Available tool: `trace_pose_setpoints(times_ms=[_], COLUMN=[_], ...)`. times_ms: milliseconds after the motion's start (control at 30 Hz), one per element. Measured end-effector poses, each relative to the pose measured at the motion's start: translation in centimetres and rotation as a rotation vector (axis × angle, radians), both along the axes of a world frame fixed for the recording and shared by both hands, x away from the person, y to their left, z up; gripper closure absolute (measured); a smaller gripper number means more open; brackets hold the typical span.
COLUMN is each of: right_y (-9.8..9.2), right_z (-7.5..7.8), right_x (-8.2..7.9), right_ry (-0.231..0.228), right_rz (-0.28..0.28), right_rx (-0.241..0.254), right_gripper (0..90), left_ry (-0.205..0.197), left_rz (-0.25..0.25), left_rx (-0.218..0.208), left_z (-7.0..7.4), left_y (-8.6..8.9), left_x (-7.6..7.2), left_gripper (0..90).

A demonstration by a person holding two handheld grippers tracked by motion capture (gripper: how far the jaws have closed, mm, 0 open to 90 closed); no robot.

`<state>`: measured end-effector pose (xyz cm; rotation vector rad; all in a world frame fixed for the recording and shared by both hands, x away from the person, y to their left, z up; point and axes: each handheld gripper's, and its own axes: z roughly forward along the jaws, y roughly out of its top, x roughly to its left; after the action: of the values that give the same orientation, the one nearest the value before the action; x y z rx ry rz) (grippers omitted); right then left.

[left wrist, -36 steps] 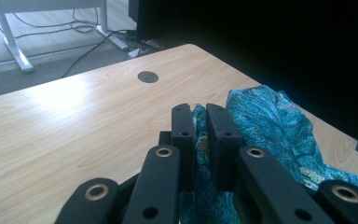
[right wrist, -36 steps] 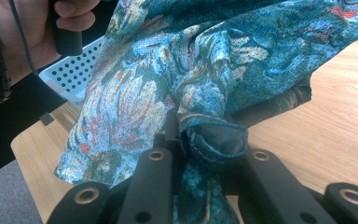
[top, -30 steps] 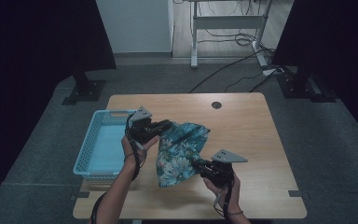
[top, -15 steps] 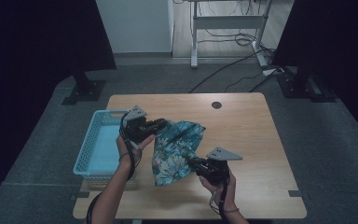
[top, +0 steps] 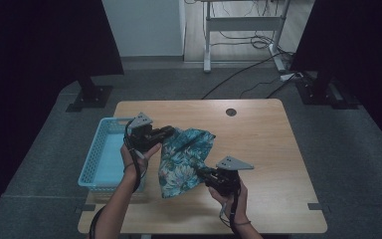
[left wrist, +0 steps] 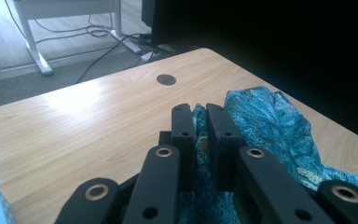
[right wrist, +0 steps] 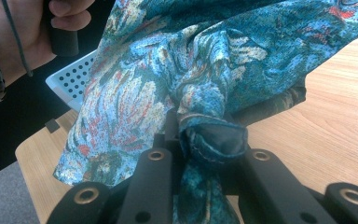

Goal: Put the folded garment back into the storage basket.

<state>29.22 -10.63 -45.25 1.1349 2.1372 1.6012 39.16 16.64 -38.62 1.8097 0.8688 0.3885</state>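
1. Fingers [left wrist: 185, 135] of the left gripper [top: 165, 132] are pinched tight on the cloth [top: 181, 159]. A thin fold of it sits btwn them.
2. Right gripper [top: 202, 174] fingers [right wrist: 161, 163] are clamped on the cloth too. A bunched-up knot of it bulges out btwn them in the right gripper view.
3. Cloth is blue-green w/ a flower print. It hangs btwn the 2 grippers, above the surface [top: 268, 149], near the middle-left part.
4. Left gripper holds the top corner, at the far-left side of the cloth. Right gripper holds a lower edge, closer to the person.
5. Cloth droops down in a point near the front edge of the surface. Can't tell if the tip touches the wood.
6. Left hand [top: 135, 152] is wrapped round its gripper, just beside the basket [top: 99, 164].
7. Basket is light blue w/ lots of small holes. It sits on the left side of the surface, next to the cloth.
8. Right hand [top: 229, 196] holds its gripper near the front of the surface.
9. Small dark round hole [top: 231, 112] is in the wood at the far side, well apart from the cloth.
10. Wood by the hole is bare & shiny in the left gripper view.
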Motion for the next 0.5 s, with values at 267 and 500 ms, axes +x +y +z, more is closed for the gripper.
trace_pose_setpoints(times_ms=[267, 500], right_y=[0.9, 1.4], right_z=[-0.1, -0.2], right_x=[0.3, 0.6], right_ry=[0.001, -0.002], right_rz=[0.011, 0.024], right_rx=[0.002, 0.010], right_gripper=[78.6, 78.6], left_ry=[0.000, 0.004], left_rz=[0.011, 0.022], left_rx=[0.002, -0.008], left_z=[-0.1, -0.3], left_y=[0.8, 1.5], left_x=[0.1, 0.2], left_gripper=[82.2, 82.2])
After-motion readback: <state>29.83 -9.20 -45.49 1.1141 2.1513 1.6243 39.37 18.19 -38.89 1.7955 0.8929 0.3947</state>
